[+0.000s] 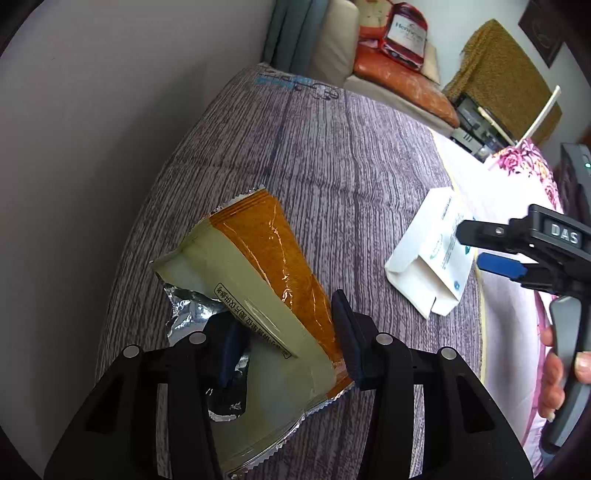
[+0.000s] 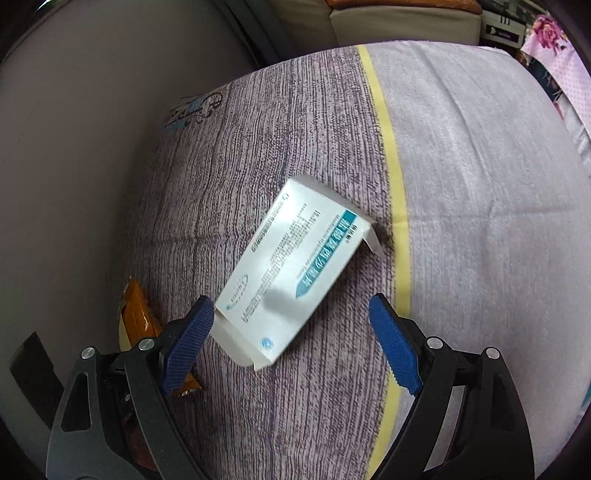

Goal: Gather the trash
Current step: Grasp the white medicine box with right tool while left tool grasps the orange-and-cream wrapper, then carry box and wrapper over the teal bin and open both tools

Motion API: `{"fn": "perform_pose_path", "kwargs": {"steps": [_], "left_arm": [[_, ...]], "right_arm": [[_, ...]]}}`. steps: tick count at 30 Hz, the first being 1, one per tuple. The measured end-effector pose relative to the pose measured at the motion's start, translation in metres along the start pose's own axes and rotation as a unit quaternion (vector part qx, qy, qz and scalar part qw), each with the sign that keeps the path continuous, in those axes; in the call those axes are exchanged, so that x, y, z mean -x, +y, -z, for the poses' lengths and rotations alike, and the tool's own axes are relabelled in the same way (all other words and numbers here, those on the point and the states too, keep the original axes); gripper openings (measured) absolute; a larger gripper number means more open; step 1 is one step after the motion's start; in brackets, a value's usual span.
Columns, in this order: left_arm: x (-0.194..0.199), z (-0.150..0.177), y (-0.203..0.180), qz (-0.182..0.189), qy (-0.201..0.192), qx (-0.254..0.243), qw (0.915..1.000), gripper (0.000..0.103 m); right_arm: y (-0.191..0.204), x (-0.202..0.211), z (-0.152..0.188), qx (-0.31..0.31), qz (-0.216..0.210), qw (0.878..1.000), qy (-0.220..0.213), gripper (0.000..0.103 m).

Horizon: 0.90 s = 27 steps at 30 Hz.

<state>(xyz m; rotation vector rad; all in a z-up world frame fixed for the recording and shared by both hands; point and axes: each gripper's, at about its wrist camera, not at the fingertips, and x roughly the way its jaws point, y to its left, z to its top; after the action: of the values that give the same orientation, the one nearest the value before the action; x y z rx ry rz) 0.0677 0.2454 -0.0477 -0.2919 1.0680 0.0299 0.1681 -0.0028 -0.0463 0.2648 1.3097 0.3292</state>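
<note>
On a bed (image 1: pixel 369 166) covered in purple-grey streaked fabric, bordered by a yellow stripe (image 2: pixel 391 166) and a paler lilac panel, two pieces of trash are lying well apart. Beyond the bed, an orange cushion (image 1: pixel 402 81) and a red bag (image 1: pixel 404 35) lettered "Hen…" (the rest unreadable) are sitting on a cream sofa. The left gripper (image 1: pixel 288 339) is spreading its jaws around an orange-and-pale-green snack wrapper (image 1: pixel 258 280), torn open to its foil lining and carrying small unreadable print. The right gripper (image 2: pixel 291 336), marked "DAS" in the left wrist view, is standing released with its blue pads flanking the near end of a white carton (image 2: pixel 291 273) showing a teal band and open flaps.
</note>
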Motion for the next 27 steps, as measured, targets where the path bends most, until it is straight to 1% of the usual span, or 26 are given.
{"fn": "perform_pose_path", "kwargs": {"steps": [6, 7, 8, 9, 11, 12, 13, 16, 19, 25, 27], "left_arm": [[-0.008, -0.018, 0.002, 0.020, -0.008, -0.007, 0.9997, 0.047], [-0.009, -0.019, 0.002, 0.024, -0.008, -0.007, 0.9997, 0.047], [-0.010, -0.020, 0.002, 0.027, -0.008, -0.006, 0.9996, 0.047], [-0.010, -0.020, 0.001, 0.029, -0.008, -0.007, 0.9995, 0.047], [-0.010, -0.020, -0.004, 0.035, -0.007, -0.011, 0.9993, 0.047], [-0.009, -0.019, -0.006, 0.038, -0.007, -0.015, 0.9991, 0.046], [-0.009, -0.019, -0.009, 0.041, -0.006, -0.020, 0.9989, 0.046], [-0.007, -0.016, -0.020, 0.047, -0.004, -0.031, 0.9984, 0.045], [-0.004, -0.010, -0.029, 0.056, -0.004, -0.032, 0.9979, 0.044], [0.004, -0.003, -0.050, 0.066, -0.002, -0.050, 0.9965, 0.044], [0.006, 0.000, -0.063, 0.071, -0.002, -0.062, 0.9955, 0.043]], "right_arm": [[0.007, -0.015, -0.011, 0.002, 0.006, 1.000, -0.009, 0.082], [0.008, -0.016, -0.014, 0.010, 0.012, 1.000, -0.012, 0.079], [0.010, -0.016, -0.015, 0.020, 0.017, 1.000, -0.017, 0.073], [0.012, -0.014, -0.014, 0.029, 0.007, 0.999, -0.020, 0.062], [0.011, -0.007, -0.015, 0.035, -0.001, 0.999, -0.030, 0.047], [0.011, 0.000, -0.015, 0.039, -0.006, 0.999, -0.038, 0.036], [0.010, 0.005, -0.015, 0.042, -0.012, 0.998, -0.039, 0.028], [0.010, 0.017, -0.015, 0.050, -0.025, 0.998, -0.043, 0.022], [0.005, 0.034, -0.010, 0.058, -0.036, 0.996, -0.055, 0.017], [-0.007, 0.069, 0.003, 0.057, -0.035, 0.994, -0.085, 0.014], [-0.019, 0.086, 0.010, 0.052, -0.029, 0.993, -0.100, 0.014]]}}
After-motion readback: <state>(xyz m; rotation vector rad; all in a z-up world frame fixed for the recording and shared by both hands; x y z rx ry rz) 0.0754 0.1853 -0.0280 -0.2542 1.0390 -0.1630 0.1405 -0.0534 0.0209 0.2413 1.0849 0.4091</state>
